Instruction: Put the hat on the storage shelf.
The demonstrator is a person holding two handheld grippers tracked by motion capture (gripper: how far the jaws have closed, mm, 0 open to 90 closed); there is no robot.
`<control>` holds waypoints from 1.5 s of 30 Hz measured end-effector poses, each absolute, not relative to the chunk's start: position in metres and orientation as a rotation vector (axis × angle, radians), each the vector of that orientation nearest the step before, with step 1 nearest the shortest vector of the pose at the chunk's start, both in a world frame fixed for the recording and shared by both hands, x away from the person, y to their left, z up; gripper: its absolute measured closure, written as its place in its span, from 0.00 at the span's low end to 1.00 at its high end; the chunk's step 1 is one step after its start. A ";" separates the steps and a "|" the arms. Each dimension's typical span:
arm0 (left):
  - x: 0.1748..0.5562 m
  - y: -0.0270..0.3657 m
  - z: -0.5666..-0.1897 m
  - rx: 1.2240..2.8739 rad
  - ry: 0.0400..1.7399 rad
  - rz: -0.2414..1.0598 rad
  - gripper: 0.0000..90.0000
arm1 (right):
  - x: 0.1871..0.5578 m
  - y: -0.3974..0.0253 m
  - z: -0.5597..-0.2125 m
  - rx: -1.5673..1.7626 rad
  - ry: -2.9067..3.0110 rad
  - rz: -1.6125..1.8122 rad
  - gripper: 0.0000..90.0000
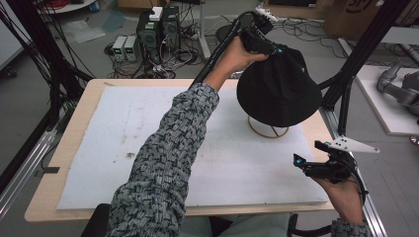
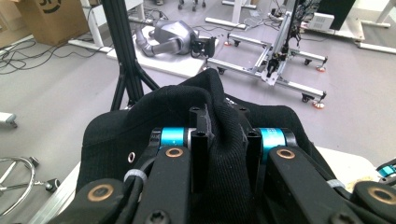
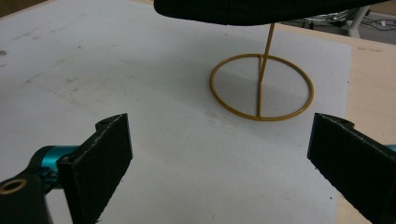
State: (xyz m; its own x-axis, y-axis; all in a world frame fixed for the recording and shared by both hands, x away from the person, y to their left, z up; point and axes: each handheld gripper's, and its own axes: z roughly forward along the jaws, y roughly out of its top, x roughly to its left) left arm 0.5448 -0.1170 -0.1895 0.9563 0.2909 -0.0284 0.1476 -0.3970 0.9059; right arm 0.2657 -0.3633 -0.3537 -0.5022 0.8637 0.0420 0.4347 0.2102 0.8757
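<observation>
A black bucket hat (image 1: pixel 279 91) sits over a thin gold wire stand (image 1: pixel 268 129) at the table's right back. My left gripper (image 1: pixel 264 43) reaches across from the left and is shut on the hat's crown (image 2: pixel 219 126), pinching a fold of cloth between its jaws. In the right gripper view the stand's ring base (image 3: pixel 261 88) rests on the white mat, its rod rising under the hat's brim (image 3: pixel 261 11). My right gripper (image 1: pixel 316 158) hovers low near the table's front right corner, open, nothing between its pads (image 3: pixel 109 154).
A white mat (image 1: pixel 148 148) covers most of the wooden table (image 1: pixel 74 128). Black frame posts (image 1: pixel 356 64) stand just right of the hat. Cables and electronics boxes (image 1: pixel 158 29) lie on the floor behind the table.
</observation>
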 end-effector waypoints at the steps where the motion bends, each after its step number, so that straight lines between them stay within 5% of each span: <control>1: 0.545 -0.117 -0.190 1.991 0.312 0.159 0.88 | 0.266 -0.363 -0.354 1.202 2.029 1.234 0.07; 29: 0.546 -0.121 -0.198 2.048 0.306 0.200 0.76 | 0.267 -0.364 -0.354 1.200 2.030 1.235 0.07; 45: 0.548 -0.126 -0.208 2.101 0.324 0.185 0.58 | 0.266 -0.364 -0.354 1.208 2.031 1.234 0.07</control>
